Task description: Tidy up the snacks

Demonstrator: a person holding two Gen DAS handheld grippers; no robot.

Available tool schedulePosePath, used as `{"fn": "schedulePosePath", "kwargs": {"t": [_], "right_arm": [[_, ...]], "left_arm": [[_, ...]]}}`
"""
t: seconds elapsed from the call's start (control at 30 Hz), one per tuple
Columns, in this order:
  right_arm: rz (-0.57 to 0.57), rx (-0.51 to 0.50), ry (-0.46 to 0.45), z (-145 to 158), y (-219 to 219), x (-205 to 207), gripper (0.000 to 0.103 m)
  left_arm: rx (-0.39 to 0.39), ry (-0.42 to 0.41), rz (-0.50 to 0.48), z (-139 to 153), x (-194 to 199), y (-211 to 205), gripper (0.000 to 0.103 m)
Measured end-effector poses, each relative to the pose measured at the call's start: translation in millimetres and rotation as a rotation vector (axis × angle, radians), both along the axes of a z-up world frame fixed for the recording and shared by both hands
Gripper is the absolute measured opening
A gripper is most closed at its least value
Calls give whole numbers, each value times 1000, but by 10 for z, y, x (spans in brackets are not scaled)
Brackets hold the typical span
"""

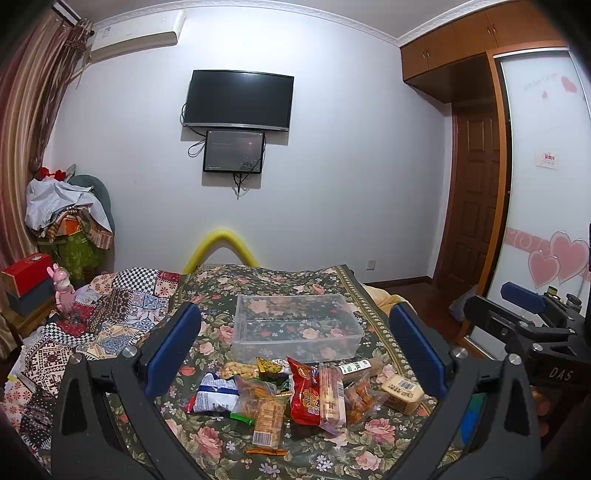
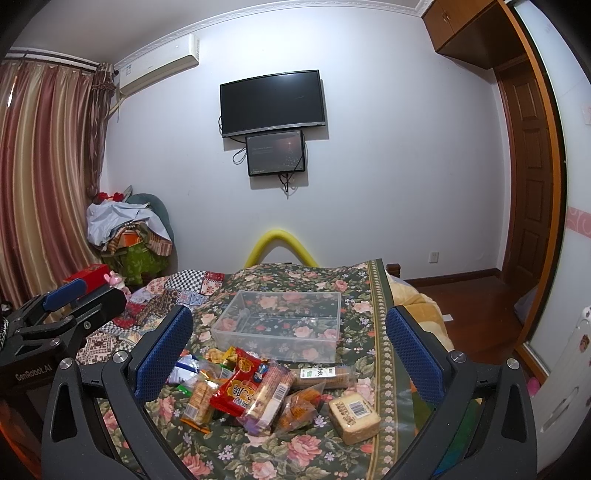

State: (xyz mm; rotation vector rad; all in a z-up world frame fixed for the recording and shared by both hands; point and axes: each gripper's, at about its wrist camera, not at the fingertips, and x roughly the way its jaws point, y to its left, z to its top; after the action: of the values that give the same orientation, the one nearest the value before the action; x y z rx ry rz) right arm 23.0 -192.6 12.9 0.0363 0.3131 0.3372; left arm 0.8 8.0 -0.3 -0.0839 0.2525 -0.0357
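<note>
Hand-held gripper (image 1: 293, 347) (left) and right hand-held gripper (image 2: 290, 345) hover spread-fingered.

Black television (image 1: 239, 100) mounted on the white wall at 12 o'clock, smaller dark screen (image 1: 234, 151) just beneath, cables dangling below. White air conditioner (image 1: 136, 37) high at 11 o'clock, beside striped curtains (image 2: 44, 177) at 9 o'clock. Heap of clothes and bags (image 1: 70, 218) in the corner at 9 o'clock, red box (image 1: 26, 272) and pink toy figure (image 1: 64, 291) near it. Bent yellow foam tube (image 1: 221, 248) against the wall behind the bed. Patchwork quilt (image 1: 110, 314) at 8 o'clock. Brown wooden door (image 1: 472, 199) at 2 o'clock, wardrobe cabinets (image 1: 476, 33) overhead, sliding panel with pink hearts (image 1: 554, 258) at 3 o'clock.
</note>
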Motion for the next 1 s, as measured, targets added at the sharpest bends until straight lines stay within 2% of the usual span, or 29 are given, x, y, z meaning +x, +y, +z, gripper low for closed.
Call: {"fn": "schedulePosePath", "kwargs": {"t": [0.43, 0.6, 0.73, 1.0], "right_arm": [[-2, 0, 2, -8, 9, 1, 103], [-3, 3, 19, -30, 15, 44, 103], [-9, -11, 39, -102, -5, 109, 103], [-51, -67, 150, -425, -187, 367, 103]], "left_arm": [[7, 4, -3, -10, 45, -1, 103], [10, 31, -15, -79, 134, 4, 103], [18, 77, -19, -199, 255, 42, 103], [42, 266, -21, -689, 648, 219, 103]]}}
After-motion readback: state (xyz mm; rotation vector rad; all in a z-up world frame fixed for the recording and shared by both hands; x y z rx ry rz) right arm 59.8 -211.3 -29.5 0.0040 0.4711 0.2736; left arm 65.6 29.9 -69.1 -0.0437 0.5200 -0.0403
